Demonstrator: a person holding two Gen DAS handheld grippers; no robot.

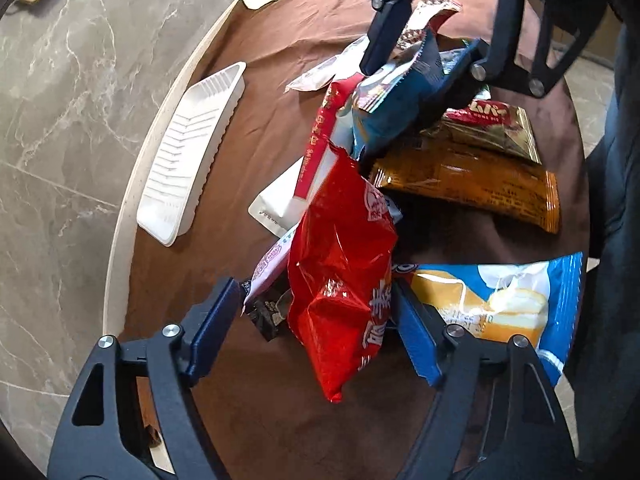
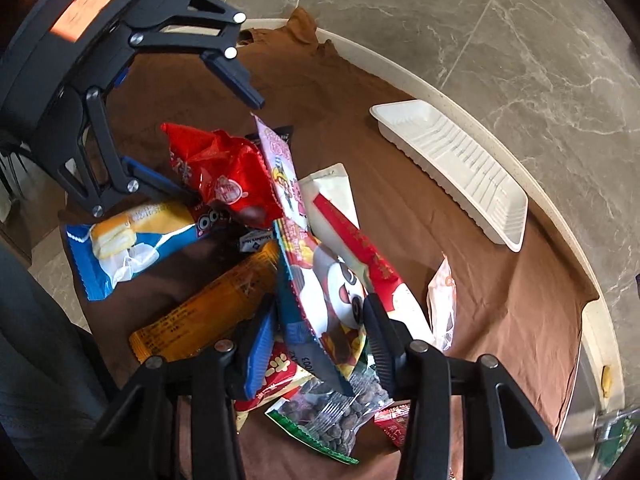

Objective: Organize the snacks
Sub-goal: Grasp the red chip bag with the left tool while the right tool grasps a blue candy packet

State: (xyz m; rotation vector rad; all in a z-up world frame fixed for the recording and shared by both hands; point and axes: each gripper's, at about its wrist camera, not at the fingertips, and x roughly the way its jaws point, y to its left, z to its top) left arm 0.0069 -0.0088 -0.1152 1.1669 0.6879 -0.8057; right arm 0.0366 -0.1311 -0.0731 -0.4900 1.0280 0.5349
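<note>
Both grippers working over the snack pile

We are reaching our left gripper, jaws wide, around a red bag, seemingly not pinched; our right gripper is squeezing a panda packet between narrowed jaws. The white tray is lying well apart.

Right gripper clamping panda snack packet, white tray beyond, left gripper opposite
</note>
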